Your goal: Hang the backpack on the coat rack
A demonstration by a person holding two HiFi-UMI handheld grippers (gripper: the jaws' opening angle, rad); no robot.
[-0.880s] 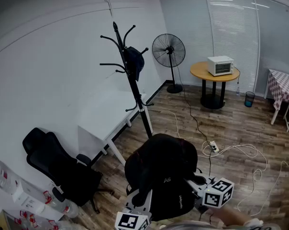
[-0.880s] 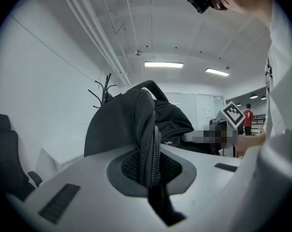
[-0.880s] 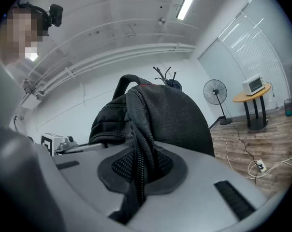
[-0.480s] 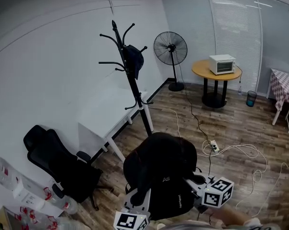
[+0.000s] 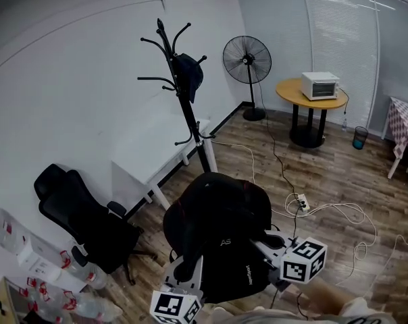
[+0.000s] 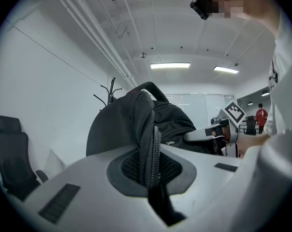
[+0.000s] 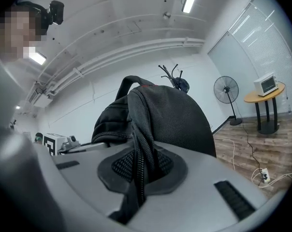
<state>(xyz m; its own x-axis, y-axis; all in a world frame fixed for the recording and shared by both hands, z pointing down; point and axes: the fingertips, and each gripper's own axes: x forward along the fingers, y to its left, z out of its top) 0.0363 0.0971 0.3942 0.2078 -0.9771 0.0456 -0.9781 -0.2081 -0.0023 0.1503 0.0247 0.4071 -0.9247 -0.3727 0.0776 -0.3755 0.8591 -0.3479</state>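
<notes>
Short of the coat rack (image 5: 184, 106) — the backpack (image 5: 217, 228), held aloft. Left gripper (image 6: 153, 170) and right gripper (image 7: 138, 166) each clench 1 mesh strap (image 6: 145, 134).

Bottom centre of head view: backpack (image 5: 217, 238), left gripper (image 5: 185, 274) at its lower left, right gripper (image 5: 270, 245) at its right. Coat rack (image 5: 184, 106) above, upper centre, desk (image 5: 153, 154) beside its base. Office chair (image 5: 82, 225) lower left. Fan (image 5: 247, 61) right of rack; round table (image 5: 312, 100) further right, toaster oven (image 5: 319, 85) on it.
</notes>
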